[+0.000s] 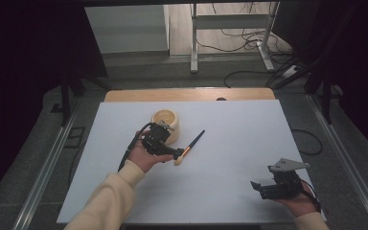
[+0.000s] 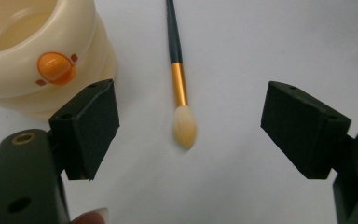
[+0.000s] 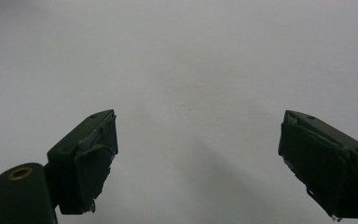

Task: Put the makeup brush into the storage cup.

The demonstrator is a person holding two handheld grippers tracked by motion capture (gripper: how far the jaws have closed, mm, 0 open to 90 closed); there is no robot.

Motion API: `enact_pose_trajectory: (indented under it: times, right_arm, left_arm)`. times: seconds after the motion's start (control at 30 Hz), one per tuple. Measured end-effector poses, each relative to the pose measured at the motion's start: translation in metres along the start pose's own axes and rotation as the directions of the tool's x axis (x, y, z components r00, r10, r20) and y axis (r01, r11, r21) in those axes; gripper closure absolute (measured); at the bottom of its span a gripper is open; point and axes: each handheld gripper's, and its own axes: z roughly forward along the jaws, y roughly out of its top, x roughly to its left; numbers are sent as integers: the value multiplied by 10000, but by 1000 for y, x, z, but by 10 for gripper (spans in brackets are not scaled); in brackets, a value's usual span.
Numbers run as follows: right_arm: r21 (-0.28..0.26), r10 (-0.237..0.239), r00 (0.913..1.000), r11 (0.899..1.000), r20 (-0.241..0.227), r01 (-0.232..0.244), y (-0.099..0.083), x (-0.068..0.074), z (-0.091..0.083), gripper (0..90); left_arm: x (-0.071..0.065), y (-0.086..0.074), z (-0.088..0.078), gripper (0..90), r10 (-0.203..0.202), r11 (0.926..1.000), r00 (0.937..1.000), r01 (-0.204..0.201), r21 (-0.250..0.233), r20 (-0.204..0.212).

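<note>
Left gripper [image 2: 186, 126], jaws spread wide over the brush [image 2: 182, 102] tip; closing on the soft bristles risks slipping, or nudging the near cup [image 2: 42, 56].

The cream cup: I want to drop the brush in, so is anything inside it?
The cream cup looks empty where its inside shows; its bottom is cut off or hidden by the left gripper. The brush lies beside it.
</note>
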Motion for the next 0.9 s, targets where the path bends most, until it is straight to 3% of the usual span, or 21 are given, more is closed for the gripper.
enact_pose_trajectory:
  times: [0.5, 0.9]
  right_arm:
    - [49, -41, 10000, 10000, 6, 41, 0, 0, 1, 125]
    - [131, -118, 9999, 9998, 23, 118, -1, 0, 1, 125]
  left_arm:
    - [-6, 13, 12, 216, 219, 9981, 9997, -214, 579, -76]
    - [-11, 24, 26, 214, 438, 9921, 9990, -439, 1178, 29]
